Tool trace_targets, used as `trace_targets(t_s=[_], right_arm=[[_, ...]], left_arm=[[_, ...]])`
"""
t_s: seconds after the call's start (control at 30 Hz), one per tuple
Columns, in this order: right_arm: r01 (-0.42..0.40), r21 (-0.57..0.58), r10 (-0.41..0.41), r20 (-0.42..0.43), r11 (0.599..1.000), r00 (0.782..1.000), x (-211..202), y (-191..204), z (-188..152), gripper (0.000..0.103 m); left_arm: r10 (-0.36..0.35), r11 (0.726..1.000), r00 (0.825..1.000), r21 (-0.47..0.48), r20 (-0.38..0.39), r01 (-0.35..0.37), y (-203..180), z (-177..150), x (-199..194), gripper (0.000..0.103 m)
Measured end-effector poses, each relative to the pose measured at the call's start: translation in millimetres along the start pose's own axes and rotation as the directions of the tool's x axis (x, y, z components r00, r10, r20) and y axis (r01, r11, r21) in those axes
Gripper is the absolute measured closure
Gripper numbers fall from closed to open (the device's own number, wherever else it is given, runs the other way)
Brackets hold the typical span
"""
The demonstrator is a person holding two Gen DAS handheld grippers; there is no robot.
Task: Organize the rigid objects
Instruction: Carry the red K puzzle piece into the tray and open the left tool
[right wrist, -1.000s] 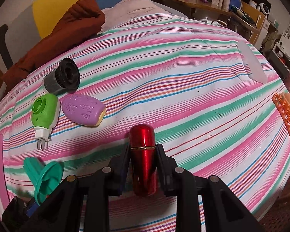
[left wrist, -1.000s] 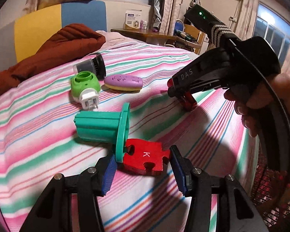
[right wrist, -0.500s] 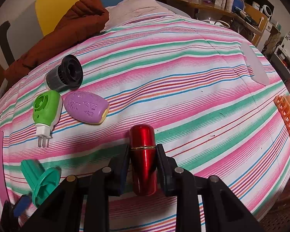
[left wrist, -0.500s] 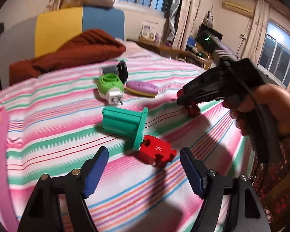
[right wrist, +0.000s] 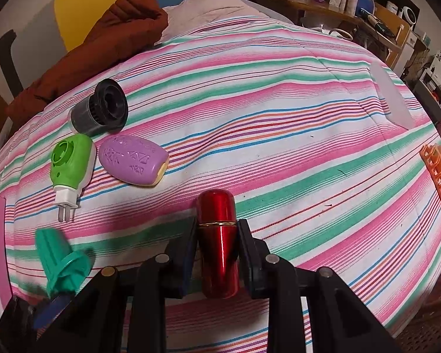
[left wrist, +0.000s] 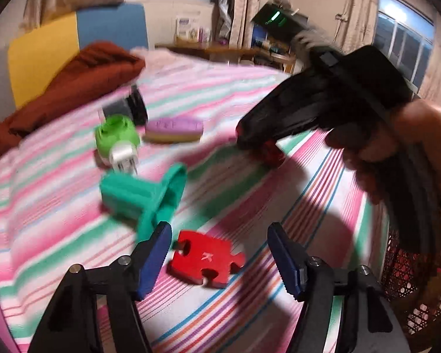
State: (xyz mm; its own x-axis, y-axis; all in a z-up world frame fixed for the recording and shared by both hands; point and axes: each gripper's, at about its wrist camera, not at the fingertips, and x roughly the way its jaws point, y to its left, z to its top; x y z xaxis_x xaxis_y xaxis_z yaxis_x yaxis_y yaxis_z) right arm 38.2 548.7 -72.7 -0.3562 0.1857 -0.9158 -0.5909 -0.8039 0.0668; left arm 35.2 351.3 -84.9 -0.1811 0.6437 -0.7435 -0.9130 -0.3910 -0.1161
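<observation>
Striped bedspread [right wrist: 279, 94]: right hand-held gripper [right wrist: 217, 253] clenches red tube [right wrist: 217, 235], base hidden; left hand-held gripper [left wrist: 220, 253], seemingly empty, closing.

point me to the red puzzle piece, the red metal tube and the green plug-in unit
Flat red jigsaw puzzle piece [left wrist: 205, 257], left wrist view, on its top face.
Shiny red metal tube [right wrist: 217, 235], right wrist view, on its gold band.
Green plastic plug-in unit [right wrist: 70, 161], right wrist view, on its green body.
</observation>
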Motion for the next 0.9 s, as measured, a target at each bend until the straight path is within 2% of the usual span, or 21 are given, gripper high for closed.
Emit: trace_targets(t_s=[0.07,0.13,0.23,0.5,0.73,0.9], right_arm=[[-0.001,-0.002,0.002,0.0,1.0,1.0,-0.1,0.4,0.1,0.077],[-0.003,0.001,0.003,-0.001,1.0,1.0,0.2,0.2,-0.3,0.077],[-0.006,0.005,0.006,-0.005,1.0,1.0,1.5,-1.6,0.6,0.077],[-0.011,-0.007,0.011,-0.001,1.0,1.0,0.8,1.0,-0.5,0.077],[0.01,-0.06,-0.008,0.029,0.998,1.0,-3.3,11.7,-2.0,0.077],[0.021,-0.088,-0.017,0.047,0.996,0.999,-6.6,17.3,-4.2,0.077]], left_arm=[[-0.01,1.0,1.0,-0.009,0.001,0.01,2.4,-2.0,0.3,0.037],[0.008,1.0,1.0,-0.01,0.005,-0.008,1.6,-5.0,-1.5,0.05],[0.018,1.0,1.0,-0.011,0.018,-0.018,0.9,-11.3,-5.9,0.056],[0.04,0.999,0.998,-0.012,0.043,-0.039,-4.8,-21.7,-18.3,0.056],[0.041,0.995,0.997,-0.092,0.06,-0.035,-2.0,-36.0,-38.7,0.056],[0.045,0.996,0.995,-0.084,0.094,-0.037,-6.4,-43.6,-58.4,0.056]])
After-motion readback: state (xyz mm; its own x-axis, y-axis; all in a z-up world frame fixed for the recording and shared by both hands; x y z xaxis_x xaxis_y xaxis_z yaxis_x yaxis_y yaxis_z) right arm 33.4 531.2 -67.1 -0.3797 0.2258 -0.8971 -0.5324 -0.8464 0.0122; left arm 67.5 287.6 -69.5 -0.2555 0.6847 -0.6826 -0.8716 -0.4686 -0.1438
